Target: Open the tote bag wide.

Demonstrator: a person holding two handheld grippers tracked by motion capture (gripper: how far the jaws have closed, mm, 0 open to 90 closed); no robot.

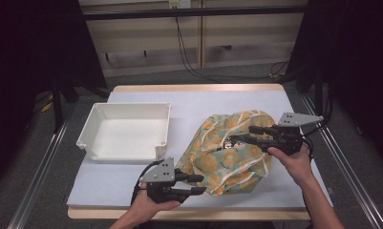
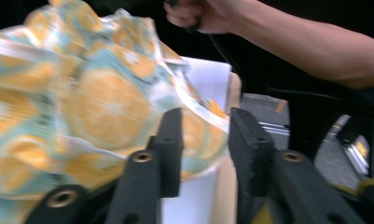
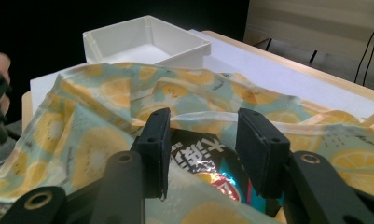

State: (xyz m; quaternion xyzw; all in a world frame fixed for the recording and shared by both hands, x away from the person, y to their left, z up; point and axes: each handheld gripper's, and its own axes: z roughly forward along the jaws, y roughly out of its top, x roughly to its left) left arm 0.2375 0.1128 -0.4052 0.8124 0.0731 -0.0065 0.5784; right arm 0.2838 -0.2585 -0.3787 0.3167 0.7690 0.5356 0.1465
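Note:
A cloth bag [image 1: 227,152] printed with orange slices on pale teal lies bunched at the right of the table. My right gripper [image 1: 241,134] reaches in from the right over the bag's top, jaws open. In the right gripper view [image 3: 203,126] the jaws straddle the bag's mouth [image 3: 208,116], where a dark shiny snack packet [image 3: 198,154] with white characters lies inside. My left gripper [image 1: 198,184] sits at the bag's near-left edge, open. In the left gripper view [image 2: 203,126] a fold of the bag [image 2: 100,107] hangs between and behind the spread jaws, not pinched.
An empty white plastic tray [image 1: 91,129] stands at the left on the pale table mat [image 1: 237,98]. The table's front edge runs just behind the left hand. Black frame rails flank the table on both sides, and cables hang at the back.

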